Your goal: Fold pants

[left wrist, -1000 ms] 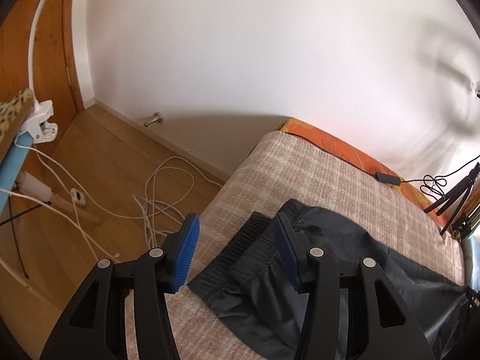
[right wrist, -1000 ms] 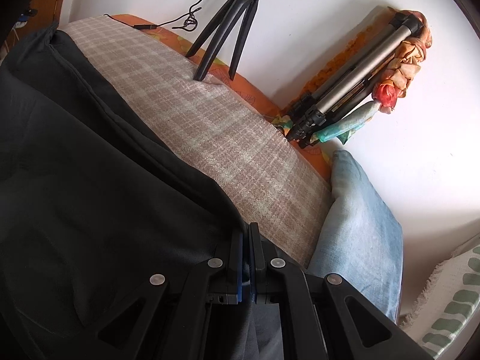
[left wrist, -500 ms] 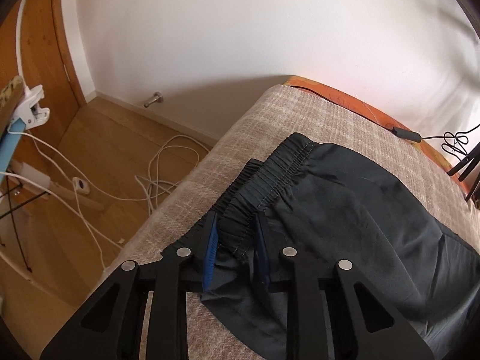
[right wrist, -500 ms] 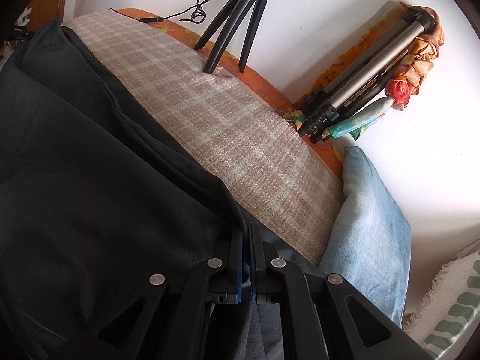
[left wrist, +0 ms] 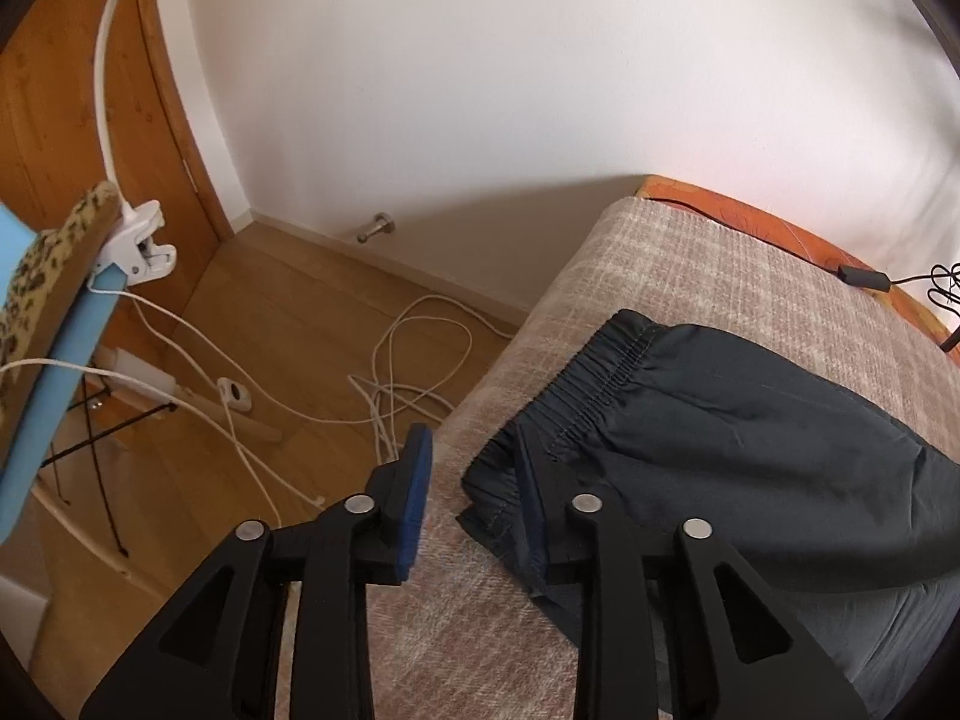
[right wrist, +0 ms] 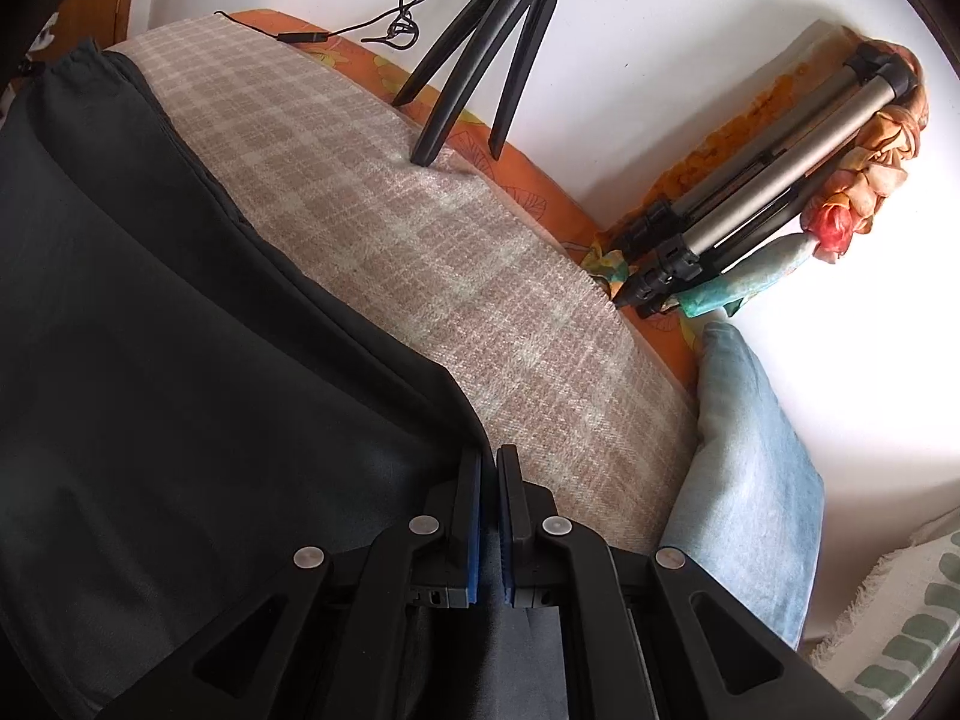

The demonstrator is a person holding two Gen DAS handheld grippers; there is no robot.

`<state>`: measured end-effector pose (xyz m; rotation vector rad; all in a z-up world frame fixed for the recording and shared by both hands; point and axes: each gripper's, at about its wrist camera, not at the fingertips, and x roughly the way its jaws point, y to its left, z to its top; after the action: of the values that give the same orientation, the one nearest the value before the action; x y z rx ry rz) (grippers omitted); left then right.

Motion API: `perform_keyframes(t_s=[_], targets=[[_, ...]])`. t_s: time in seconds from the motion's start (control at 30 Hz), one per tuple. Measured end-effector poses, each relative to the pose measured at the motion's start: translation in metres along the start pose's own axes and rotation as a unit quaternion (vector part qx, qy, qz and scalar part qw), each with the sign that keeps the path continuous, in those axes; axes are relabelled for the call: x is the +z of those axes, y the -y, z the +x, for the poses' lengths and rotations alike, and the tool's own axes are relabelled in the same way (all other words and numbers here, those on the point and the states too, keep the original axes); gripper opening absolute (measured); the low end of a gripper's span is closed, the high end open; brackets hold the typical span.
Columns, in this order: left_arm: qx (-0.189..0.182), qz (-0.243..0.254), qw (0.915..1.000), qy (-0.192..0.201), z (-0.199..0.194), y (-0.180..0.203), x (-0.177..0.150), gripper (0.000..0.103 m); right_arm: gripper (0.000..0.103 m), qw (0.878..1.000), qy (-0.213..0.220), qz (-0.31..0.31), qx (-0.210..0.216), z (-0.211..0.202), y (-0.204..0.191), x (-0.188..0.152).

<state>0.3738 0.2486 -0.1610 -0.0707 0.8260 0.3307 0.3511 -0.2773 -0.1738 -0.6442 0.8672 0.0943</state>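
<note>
1. Pants (left wrist: 738, 444) of dark, thin cloth lie spread on the plaid blanket (left wrist: 720, 264) in the left wrist view, the gathered elastic waistband (left wrist: 600, 378) turned toward the blanket's floor-side edge.
2. In that view the left gripper (left wrist: 474, 492) stands with its jaws well apart and nothing between them; its right finger lies against the waistband corner, while its left finger, blue-padded, hangs over the blanket's edge.
3. Beyond the bed's edge, white cables (left wrist: 414, 372) sprawl over the wooden floor (left wrist: 288, 312), and a white clamp (left wrist: 138, 246) grips a padded board on the left (a leopard-print cover lies on top of it).
4. In the right wrist view the right gripper (right wrist: 489, 474) has its jaws nearly closed on an edge of the pants (right wrist: 180, 360); the cloth seems to run down between the blue pads, though the narrow slot makes this hard to confirm.
5. There the pants cover the left of the blanket (right wrist: 420, 228), stretching away to its far end.
6. A black tripod (right wrist: 480, 48) stands at the blanket's far side, a folded tripod (right wrist: 768, 180) leans at the wall, and a light blue pillow (right wrist: 750, 480) lies just beside the blanket's right end.
</note>
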Motion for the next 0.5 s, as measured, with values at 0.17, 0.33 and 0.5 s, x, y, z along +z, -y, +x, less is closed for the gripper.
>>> perform_keyframes(t_s=[0.17, 0.33, 0.5], targets=[[-0.026, -0.016, 0.9990, 0.032, -0.030, 0.000, 0.005, 0.042, 0.041, 0.999, 0.040, 0.033, 0.013, -0.037, 0.009, -0.020], [-0.100, 0.034, 0.9934, 0.045, -0.066, 0.040, -0.006, 0.042, 0.058, 0.992, 0.078, 0.101, 0.022, -0.092, 0.030, -0.063], [-0.193, 0.101, 0.9751, 0.039, -0.111, 0.097, -0.037, 0.042, 0.061, 0.976, 0.083, 0.200, 0.016, -0.128, 0.059, -0.130]])
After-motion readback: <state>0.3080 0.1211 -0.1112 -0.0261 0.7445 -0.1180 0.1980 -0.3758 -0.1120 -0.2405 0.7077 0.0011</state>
